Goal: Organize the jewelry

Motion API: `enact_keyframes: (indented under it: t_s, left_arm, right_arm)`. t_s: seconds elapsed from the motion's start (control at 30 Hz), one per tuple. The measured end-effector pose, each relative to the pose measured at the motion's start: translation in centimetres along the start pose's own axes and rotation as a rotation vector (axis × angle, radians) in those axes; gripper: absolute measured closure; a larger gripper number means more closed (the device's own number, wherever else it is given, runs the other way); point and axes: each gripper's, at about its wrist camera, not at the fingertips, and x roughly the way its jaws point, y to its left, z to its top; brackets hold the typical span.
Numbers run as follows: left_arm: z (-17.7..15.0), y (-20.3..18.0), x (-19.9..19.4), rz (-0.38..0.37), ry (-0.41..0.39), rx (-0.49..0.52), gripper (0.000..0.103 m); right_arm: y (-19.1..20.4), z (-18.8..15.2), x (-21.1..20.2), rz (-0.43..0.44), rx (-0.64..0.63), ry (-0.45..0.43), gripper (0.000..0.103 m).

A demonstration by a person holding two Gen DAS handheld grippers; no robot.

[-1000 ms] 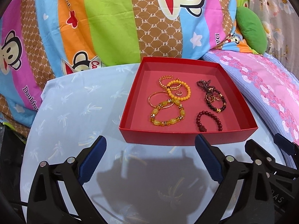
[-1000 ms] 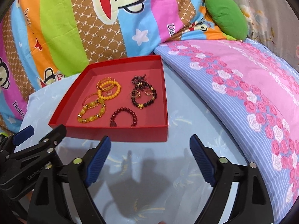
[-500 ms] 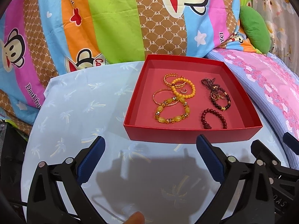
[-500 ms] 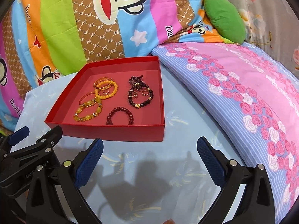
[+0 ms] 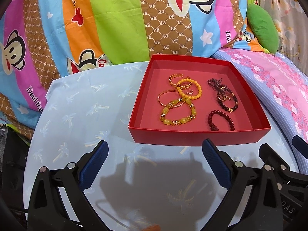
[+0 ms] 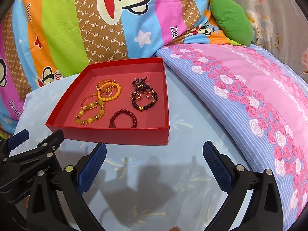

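A red box (image 5: 192,137) (image 6: 107,134) stands on a light blue round table (image 5: 80,115) (image 6: 192,134). In it lie a yellow stone bracelet (image 5: 178,113) (image 6: 89,114), an orange bead bracelet (image 5: 189,91) (image 6: 109,92), thin gold bangles (image 5: 174,79), a dark red bead bracelet (image 5: 221,120) (image 6: 123,118), a dark bead bracelet with rings (image 5: 226,100) (image 6: 144,99) and a dark tangled piece (image 5: 215,82) (image 6: 139,81). My left gripper (image 5: 155,161) is open and empty, in front of the box. My right gripper (image 6: 154,161) is open and empty, beside it.
A striped cartoon-monkey quilt (image 5: 115,19) (image 6: 77,19) rises behind the table. A pink rose-print pillow (image 5: 279,80) (image 6: 250,96) lies at the right edge, with a green cushion (image 5: 262,28) (image 6: 231,21) behind it. The right gripper's fingers (image 5: 279,163) show at the left view's right.
Both grippers have drawn back a little from the box and stayed open. The jewelry in the box has not moved.
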Motion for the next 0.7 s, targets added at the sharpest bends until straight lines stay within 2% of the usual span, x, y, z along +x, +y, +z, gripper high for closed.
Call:
enact_keyframes:
  t_s: [0.7]
  left_arm:
    - [0.03, -0.12, 0.02, 0.010, 0.000, 0.008, 0.009]
  right_arm:
    - [-0.30, -0.25, 0.03, -0.006, 0.010, 0.007, 0.006]
